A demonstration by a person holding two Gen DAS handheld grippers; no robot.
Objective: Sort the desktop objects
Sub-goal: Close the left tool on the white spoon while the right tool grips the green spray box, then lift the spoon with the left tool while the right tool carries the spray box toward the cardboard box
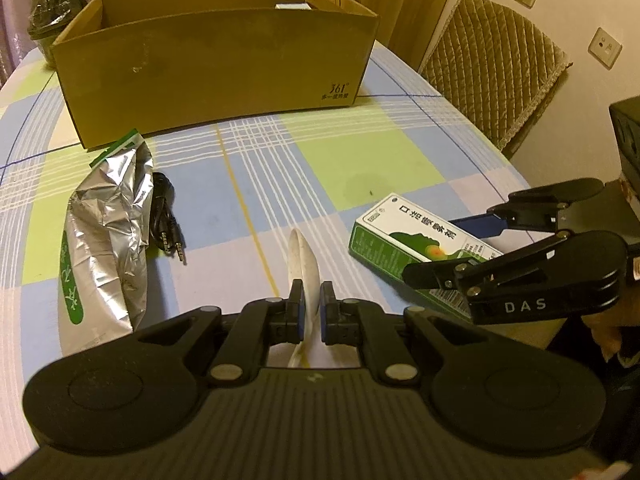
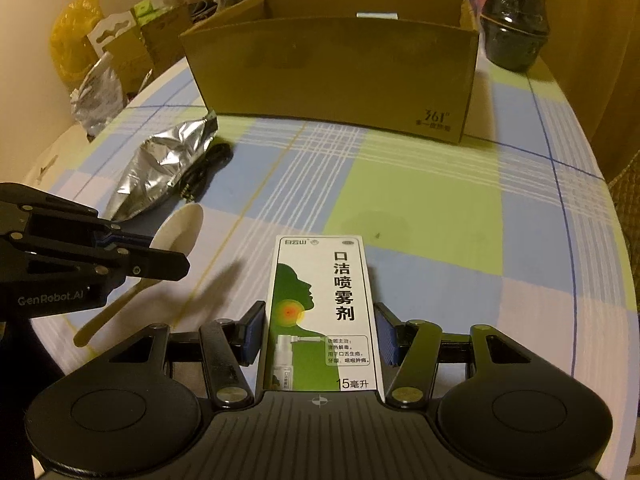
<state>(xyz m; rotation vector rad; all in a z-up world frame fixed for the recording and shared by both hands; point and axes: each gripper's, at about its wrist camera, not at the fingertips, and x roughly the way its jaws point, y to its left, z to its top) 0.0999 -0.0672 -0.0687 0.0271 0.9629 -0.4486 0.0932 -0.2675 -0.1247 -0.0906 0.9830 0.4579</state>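
Checked tablecloth [image 1: 360,160]; left tool [image 1: 311,304] clamps spoon [image 1: 304,256]; right tool [image 2: 320,332] clamps spray box [image 2: 320,300].

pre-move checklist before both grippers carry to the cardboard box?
1. Left gripper shut on the white spoon: ok, pads clamp the handle and the bowl sticks out ahead.
2. Right gripper on the green-and-white spray box: cannot tell. The box sits between the pads, but a sliver of gap shows on the right side.
3. Spray box lifted off the checked tablecloth: cannot tell.
4. Cardboard box top open: ok, and a small white item already lies inside.
5. Path to the box: ok, bare cloth ahead of both grippers.
6. Foil pouch and black audio cable out of the way: ok, off to the left.
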